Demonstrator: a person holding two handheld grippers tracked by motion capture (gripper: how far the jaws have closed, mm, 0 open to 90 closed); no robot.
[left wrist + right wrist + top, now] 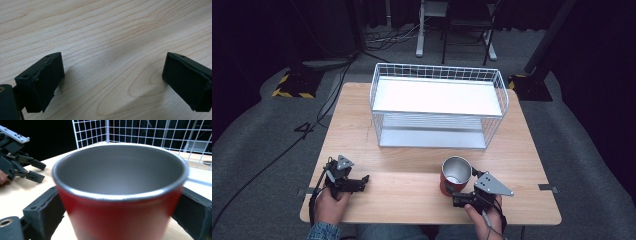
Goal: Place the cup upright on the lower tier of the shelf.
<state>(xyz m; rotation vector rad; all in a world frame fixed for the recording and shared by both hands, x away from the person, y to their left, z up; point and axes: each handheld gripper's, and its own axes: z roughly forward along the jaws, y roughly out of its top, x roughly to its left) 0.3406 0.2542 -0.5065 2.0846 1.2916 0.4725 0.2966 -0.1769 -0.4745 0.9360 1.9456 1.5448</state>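
Gripping a red cup (120, 202) between its jaws near the table's (412, 125) front edge, the right gripper (460, 196) sits opposite the left gripper (112, 82), spread wide over bare wood, a wire basket (437, 107) behind.

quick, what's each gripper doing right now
Left gripper: open, nothing between its fingers, over bare table.
Right gripper: fingers closed on the red cup.

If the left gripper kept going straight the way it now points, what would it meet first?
Probably the wooden table: the left gripper is open and angled down at bare wood, nothing between its jaws.
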